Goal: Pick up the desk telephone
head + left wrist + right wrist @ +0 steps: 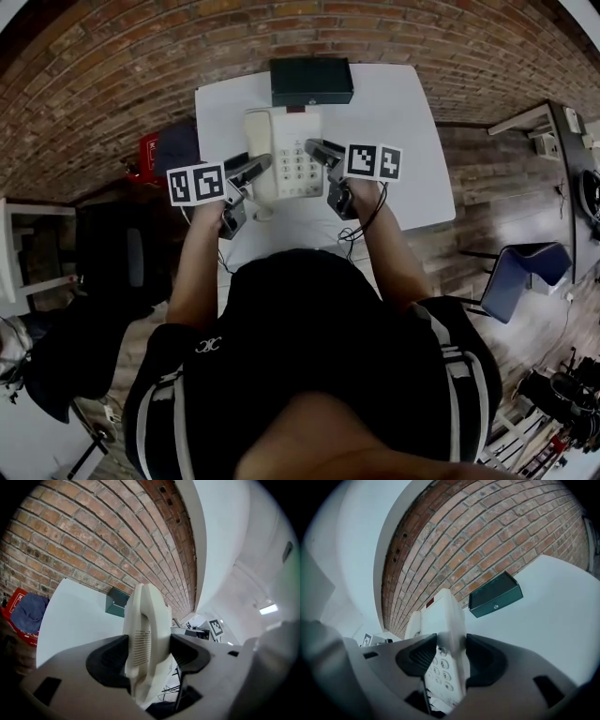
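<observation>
The cream desk telephone point(283, 150), keypad up and handset on its left side, is held above the white table point(403, 141). My left gripper point(258, 167) is shut on its left edge and my right gripper point(319, 150) on its right edge. In the left gripper view the handset side of the telephone point(145, 634) stands edge-on, pressed between the dark pads of the left gripper point(147, 656). In the right gripper view the keypad side of the telephone point(445, 620) sits clamped in the right gripper point(450, 660). The phone's underside is hidden.
A dark green box point(311, 82) lies at the table's far edge against the brick wall point(281, 28); the box point(494, 599) is just beyond the phone. A red crate with blue cloth point(150, 155) stands left of the table, a blue chair point(525, 272) to the right.
</observation>
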